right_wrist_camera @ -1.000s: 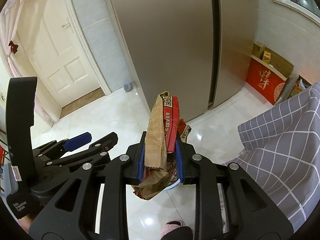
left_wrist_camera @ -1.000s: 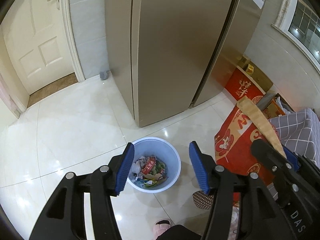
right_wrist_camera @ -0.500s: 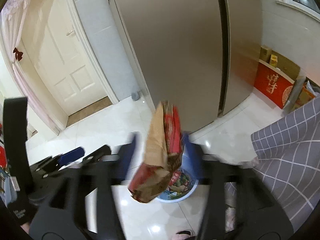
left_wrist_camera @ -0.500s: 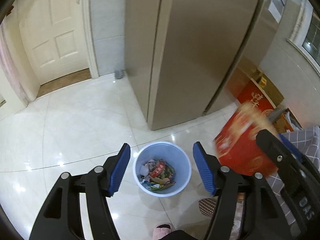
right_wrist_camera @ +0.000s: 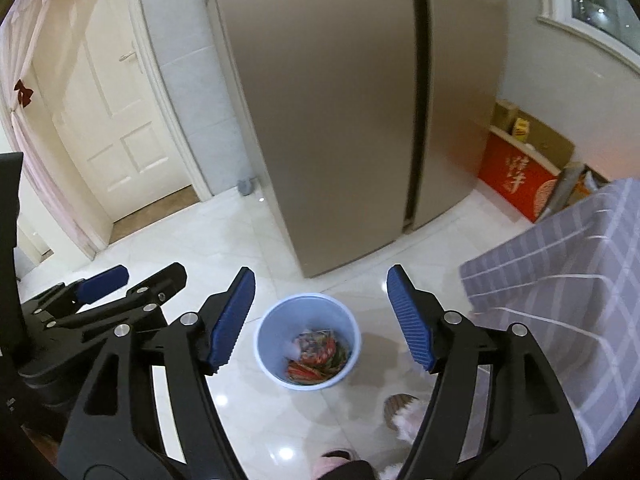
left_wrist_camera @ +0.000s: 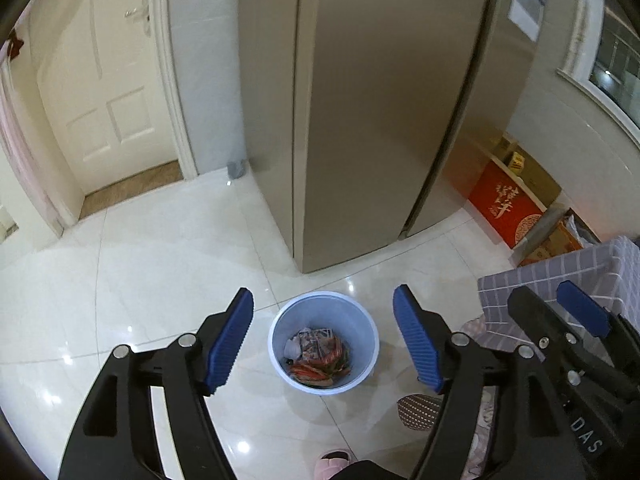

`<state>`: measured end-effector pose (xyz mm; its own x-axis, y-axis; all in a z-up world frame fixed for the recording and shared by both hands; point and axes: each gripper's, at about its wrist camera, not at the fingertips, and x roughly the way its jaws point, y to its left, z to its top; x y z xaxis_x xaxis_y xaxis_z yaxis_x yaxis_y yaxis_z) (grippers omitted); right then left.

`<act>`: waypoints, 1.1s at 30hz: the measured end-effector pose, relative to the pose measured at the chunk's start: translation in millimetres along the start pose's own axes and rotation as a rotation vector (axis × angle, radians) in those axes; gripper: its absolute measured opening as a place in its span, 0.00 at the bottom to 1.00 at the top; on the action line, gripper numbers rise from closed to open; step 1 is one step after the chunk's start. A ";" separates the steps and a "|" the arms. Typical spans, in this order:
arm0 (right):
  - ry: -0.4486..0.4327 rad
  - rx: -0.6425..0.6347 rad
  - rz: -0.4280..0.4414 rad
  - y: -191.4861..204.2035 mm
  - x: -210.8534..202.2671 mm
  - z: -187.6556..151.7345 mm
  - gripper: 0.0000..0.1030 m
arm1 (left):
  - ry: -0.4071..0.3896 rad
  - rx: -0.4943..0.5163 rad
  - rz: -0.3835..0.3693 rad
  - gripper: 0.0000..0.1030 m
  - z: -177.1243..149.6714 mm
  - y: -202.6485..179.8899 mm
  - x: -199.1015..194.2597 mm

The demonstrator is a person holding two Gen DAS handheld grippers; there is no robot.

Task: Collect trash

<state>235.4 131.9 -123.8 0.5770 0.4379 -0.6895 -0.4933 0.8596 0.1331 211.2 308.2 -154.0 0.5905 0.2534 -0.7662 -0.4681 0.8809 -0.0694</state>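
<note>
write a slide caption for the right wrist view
Open right gripper poised above a blue trash bin holding colorful wrappers, beside the fridge.

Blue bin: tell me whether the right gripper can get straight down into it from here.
Probably yes: the right gripper is open and empty above the blue bin, whose mouth is uncovered, with only trash at the bottom.
</note>
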 end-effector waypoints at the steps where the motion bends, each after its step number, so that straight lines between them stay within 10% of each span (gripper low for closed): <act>1: -0.005 0.001 -0.013 -3.5 -8.0 -0.2 0.69 | -0.011 0.010 0.000 0.71 -1.4 -5.4 -7.5; 33: -0.393 0.080 -0.234 -70.9 -301.8 -78.9 0.84 | -0.489 0.159 -0.115 0.92 -91.6 -113.9 -288.3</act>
<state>44.9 -81.9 18.6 0.8774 0.2834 -0.3871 -0.2779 0.9579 0.0713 34.1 98.2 16.3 0.8877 0.2750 -0.3693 -0.2992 0.9542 -0.0086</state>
